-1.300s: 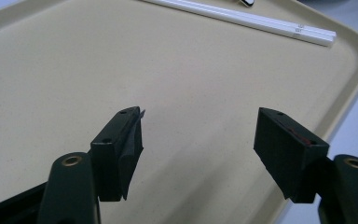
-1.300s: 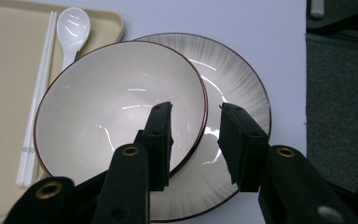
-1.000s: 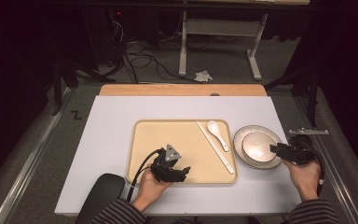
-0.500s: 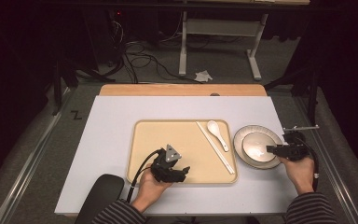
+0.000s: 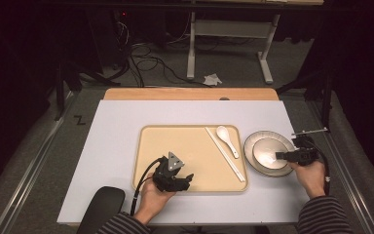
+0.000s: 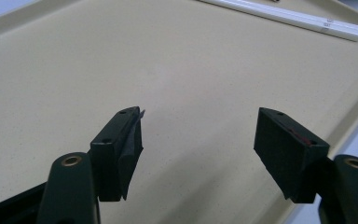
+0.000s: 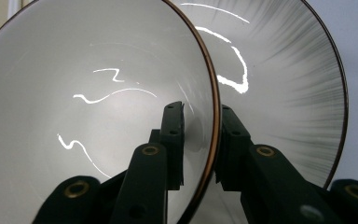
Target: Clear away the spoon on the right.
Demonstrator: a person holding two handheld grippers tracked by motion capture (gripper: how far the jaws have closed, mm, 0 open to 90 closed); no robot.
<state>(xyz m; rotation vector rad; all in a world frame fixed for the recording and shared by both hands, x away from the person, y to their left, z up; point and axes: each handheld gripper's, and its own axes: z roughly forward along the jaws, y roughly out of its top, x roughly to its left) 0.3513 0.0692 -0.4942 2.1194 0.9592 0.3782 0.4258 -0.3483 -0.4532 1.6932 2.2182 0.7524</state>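
The right tool (image 5: 280,155) sits at the right of the high view, its jaws pinched over the rim of a small white bowl (image 5: 267,150). The right gripper view shows it plainly: one jaw inside the bowl (image 7: 98,107), the other outside, the brown-edged rim between them. The bowl rests inside a wider plate (image 5: 254,160) with grey streaks, whose surface (image 7: 289,79) fills the upper right of that view. Both stand on the pale tabletop (image 5: 117,141), just right of the tan tray (image 5: 146,146).

The step in hand looks like lifting the bowl out of the plate, probably toward the tray. To do it well, the grip should stay firm on the thin rim, since a glazed edge held at one point may pivot or slip. A straight rise first would free the bowl from the plate without dragging the plate along. Keeping the bowl level as it travels seems wise.

The left tool (image 5: 175,181) hovers low over the bottom of the tray, near the centre of the high view, released, with its jaws wide apart and nothing between them, as the left gripper view shows above the bare tray floor (image 6: 177,70).

A pair of white chopsticks (image 5: 225,154) lies slantwise along the tray's right side, and a white spoon (image 5: 227,139) lies just beside them near the upper right corner. These stand between the bowl and the open middle of the tray, so the bowl would have to pass over them.
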